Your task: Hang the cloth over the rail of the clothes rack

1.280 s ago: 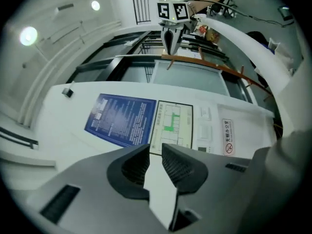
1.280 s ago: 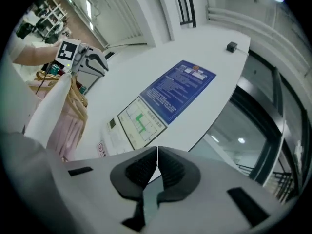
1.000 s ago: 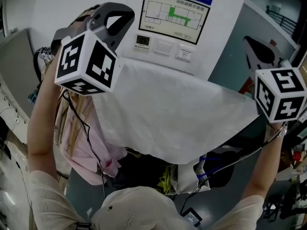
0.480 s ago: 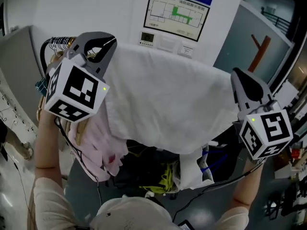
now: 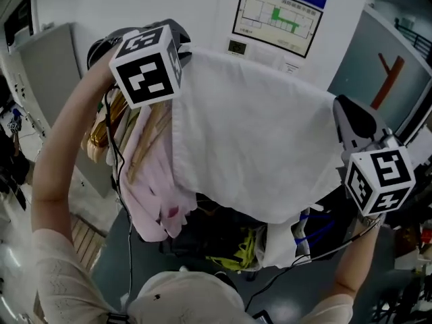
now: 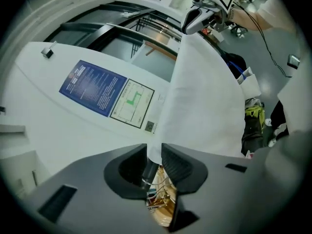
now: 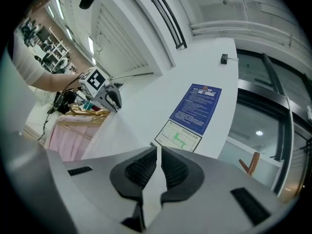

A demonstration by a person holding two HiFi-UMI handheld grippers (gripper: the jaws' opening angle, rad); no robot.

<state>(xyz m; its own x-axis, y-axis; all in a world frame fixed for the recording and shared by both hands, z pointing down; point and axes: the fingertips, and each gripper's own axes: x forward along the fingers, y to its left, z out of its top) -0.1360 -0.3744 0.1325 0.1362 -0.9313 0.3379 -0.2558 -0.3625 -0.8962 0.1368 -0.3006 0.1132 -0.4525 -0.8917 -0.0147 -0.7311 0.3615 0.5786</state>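
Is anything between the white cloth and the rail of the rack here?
Nothing visible does. The cloth already lies over the rail, whose dark tube shows under the cloth's corner between the opening jaws of the left gripper. The pink clothes hang beside it, toward the left. The right gripper grips the other corner.

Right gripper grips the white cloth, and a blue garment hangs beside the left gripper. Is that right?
Not quite: the garment beside the left gripper is pink, not blue, as the head view shows. The right gripper does grip the white cloth; the left gripper is opening, the cloth's corner between its fingers.
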